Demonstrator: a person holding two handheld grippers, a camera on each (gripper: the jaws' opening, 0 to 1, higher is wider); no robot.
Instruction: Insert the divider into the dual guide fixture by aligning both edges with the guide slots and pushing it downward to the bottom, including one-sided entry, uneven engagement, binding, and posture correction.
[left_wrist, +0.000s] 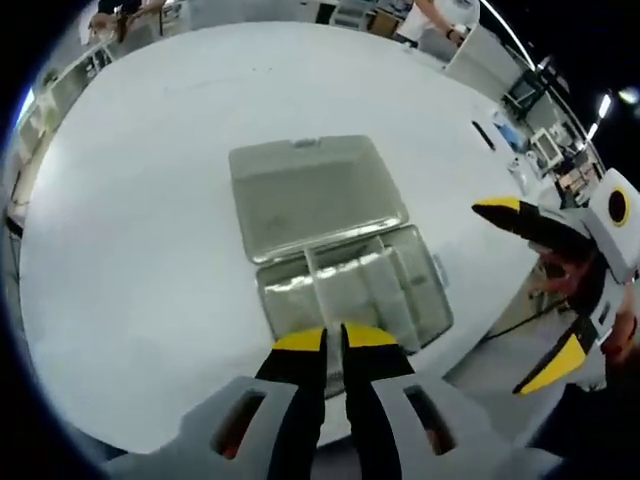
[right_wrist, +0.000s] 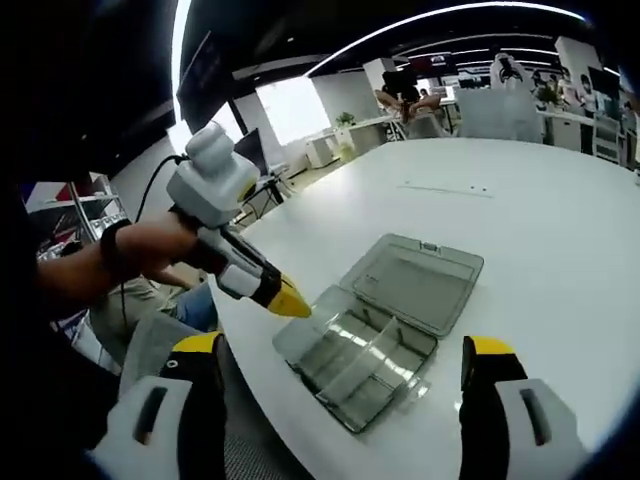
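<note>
Lying open — clear plastic compartment box (left_wrist: 340, 255), smooth white table (left_wrist: 150, 200).

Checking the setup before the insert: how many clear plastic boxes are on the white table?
1. The clear box lies open near the table edge, lid folded back flat, just ahead of both grippers.

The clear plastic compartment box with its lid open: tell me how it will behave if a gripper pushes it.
The clear plastic compartment box looks thin-walled and holds nothing heavy that I can see, so it is probably light. On the smooth white table it would likely slide rather than resist. Its open hinged lid lies back flat, so a push there may flex or swing it.
</note>
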